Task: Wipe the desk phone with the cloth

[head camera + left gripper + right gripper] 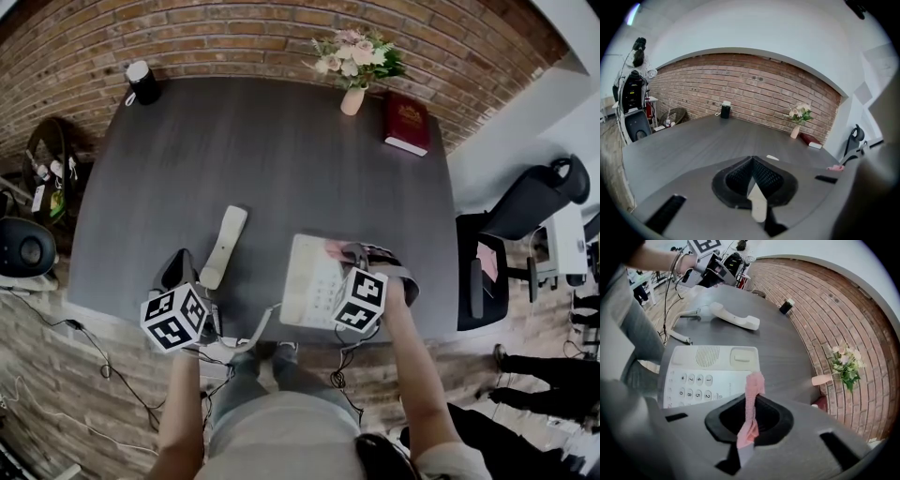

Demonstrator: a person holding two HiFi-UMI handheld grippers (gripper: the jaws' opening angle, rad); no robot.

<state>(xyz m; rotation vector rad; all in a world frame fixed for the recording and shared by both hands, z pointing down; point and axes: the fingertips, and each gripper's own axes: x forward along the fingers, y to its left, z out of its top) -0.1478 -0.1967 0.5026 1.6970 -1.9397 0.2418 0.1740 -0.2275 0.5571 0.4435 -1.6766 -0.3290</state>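
Gripping noted at the right gripper [751, 401]: its jaws are closed on a pink cloth strip [754, 380], which is pinched along the seam between them and stands out past the tips as a crumpled end.

- The free end of the cloth is seen over the right edge of the white push-button desk phone base [701, 376], just beside the keypad columns and below the empty cradle. Contact with the casing cannot be confirmed.
- In the head view the right gripper [358, 255] is placed over the upper right corner of the phone base [314, 281], at lower centre of the frame; a bit of pink is visible there.
- The cream handset [223, 246] is lying off the base, flat on the dark grey wood-grain table [272, 150], left of the base and apart from it. A curled cord is seen at the near table edge.
- The left gripper [176, 272] is held at lower left of the frame, just beside the lower end of the handset. In the left gripper view its jaws are shut together with nothing between them.
- At the far table edge are noted a black mug [142, 82] at upper left, a pale vase of pink flowers [353, 98] at upper centre, and a red book [407, 122] just right of the vase.
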